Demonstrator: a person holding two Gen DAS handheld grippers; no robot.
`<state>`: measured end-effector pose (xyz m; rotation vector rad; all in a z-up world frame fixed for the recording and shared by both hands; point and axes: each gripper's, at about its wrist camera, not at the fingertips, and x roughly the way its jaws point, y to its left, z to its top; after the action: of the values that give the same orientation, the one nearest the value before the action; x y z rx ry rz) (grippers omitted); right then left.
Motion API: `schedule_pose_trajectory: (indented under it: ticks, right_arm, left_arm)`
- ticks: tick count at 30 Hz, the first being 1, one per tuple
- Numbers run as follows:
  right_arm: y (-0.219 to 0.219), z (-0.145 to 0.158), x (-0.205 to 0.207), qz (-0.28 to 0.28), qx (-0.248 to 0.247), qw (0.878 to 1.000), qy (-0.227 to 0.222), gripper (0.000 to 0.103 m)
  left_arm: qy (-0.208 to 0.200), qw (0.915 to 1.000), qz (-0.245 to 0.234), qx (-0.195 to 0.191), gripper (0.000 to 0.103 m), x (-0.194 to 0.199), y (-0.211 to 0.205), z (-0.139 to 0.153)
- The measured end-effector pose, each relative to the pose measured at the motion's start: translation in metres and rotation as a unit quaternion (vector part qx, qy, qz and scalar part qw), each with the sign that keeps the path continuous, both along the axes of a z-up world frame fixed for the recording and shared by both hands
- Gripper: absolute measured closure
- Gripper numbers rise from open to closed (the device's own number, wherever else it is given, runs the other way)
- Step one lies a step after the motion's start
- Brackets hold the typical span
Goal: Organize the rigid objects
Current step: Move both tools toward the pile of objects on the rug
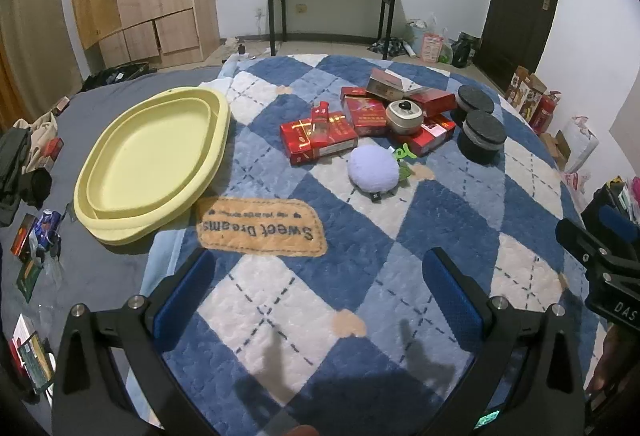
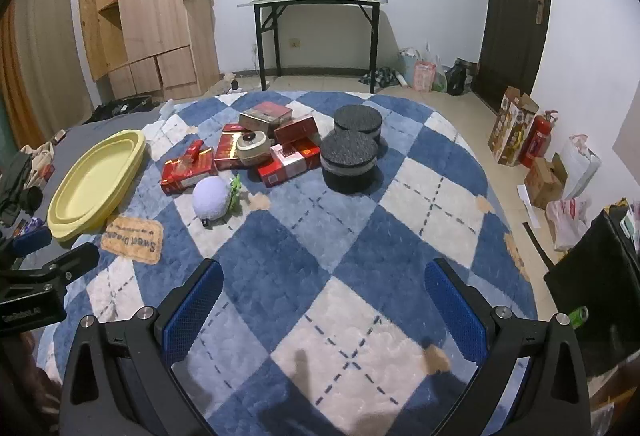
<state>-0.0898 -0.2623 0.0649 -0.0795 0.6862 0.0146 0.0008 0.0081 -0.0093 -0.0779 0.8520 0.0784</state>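
Observation:
Several red boxes (image 1: 320, 134) (image 2: 188, 170) lie heaped on a blue-and-white checked blanket (image 1: 360, 220) (image 2: 360, 236). A round cream tin (image 1: 404, 115) (image 2: 253, 147) rests on the heap. Two dark round containers (image 1: 480, 134) (image 2: 349, 160) stand to the right of it. A pale purple plush ball (image 1: 373, 167) (image 2: 211, 199) with a green clip lies in front. An empty yellow oval tray (image 1: 152, 160) (image 2: 94, 182) lies to the left. My left gripper (image 1: 320, 300) and right gripper (image 2: 324, 304) hover open over the near blanket, nothing between their blue pads.
A wooden wardrobe (image 2: 152, 8) and a black folding table (image 2: 316, 36) stand by the far wall, a dark door (image 2: 516, 8) at right. Boxes, bags and a fire extinguisher (image 2: 538, 138) line the right floor. Small clutter (image 1: 36, 236) lies on the grey sheet at left.

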Motion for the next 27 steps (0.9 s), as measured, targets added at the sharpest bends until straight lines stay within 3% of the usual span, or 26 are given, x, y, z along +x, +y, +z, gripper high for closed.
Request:
schedule_pose_trajectory:
  ticks: [20, 27]
  right_arm:
    - [0.007, -0.01, 0.006, 0.014, -0.023, 1.0, 0.013, 0.0]
    - [0.007, -0.013, 0.013, 0.014, -0.018, 1.0, 0.02, 0.0]
  left_arm:
    - [0.005, 0.9999, 0.0, -0.01, 0.0, 0.0, 0.001, -0.007]
    - [0.025, 0.9994, -0.004, -0.023, 0.0, 0.011, 0.008, -0.013]
